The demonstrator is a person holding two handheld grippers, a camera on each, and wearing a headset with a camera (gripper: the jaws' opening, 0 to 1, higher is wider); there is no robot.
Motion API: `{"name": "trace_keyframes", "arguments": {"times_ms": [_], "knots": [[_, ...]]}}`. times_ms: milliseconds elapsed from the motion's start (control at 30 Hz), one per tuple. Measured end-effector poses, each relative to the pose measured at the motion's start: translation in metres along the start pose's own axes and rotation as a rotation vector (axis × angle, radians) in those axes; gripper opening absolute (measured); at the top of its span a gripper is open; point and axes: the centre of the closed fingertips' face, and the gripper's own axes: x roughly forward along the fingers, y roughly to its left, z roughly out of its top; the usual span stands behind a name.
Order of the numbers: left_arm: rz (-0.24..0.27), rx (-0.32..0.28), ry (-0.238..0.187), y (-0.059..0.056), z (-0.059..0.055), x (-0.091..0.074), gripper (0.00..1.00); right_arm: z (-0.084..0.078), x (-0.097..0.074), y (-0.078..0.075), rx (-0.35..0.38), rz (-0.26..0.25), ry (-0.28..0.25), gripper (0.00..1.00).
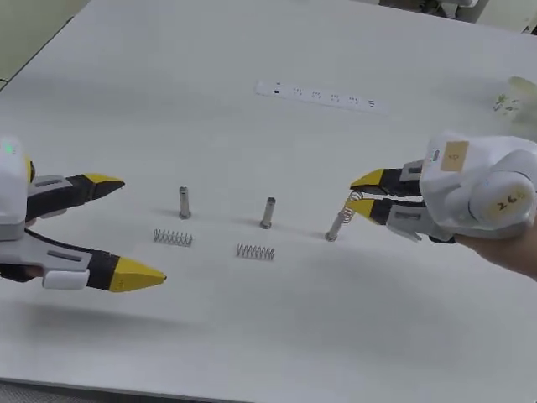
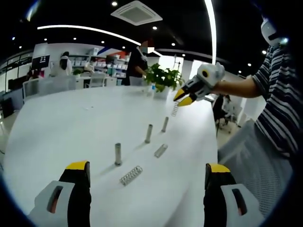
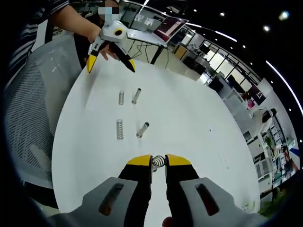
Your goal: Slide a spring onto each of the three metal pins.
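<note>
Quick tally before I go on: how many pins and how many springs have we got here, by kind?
Metal pins: 3
Springs: 3, two lying loose, one held in the right gripper
Total: 6

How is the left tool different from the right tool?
The left tool is wide open and holds nothing; the right tool is shut on a spring. The left tool hangs off to the side of the pins; the right tool is by the end pin. Both have yellow tips.
</note>
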Motion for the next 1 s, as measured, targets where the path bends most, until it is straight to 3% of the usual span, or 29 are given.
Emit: {"name": "trace_keyframes", "arguments": {"times_ms": [367,1000], "knots": [[0.009,-0.003,0.007,0.004,-0.002,-0.006,0.98,-0.008,0.005,-0.015,0.043,-0.036,0.014,0.08],[0.025,-0.017,0.007,0.008,-0.005,-0.008,0.98,-0.012,0.015,-0.015,0.079,-0.025,0.013,0.08]]}}
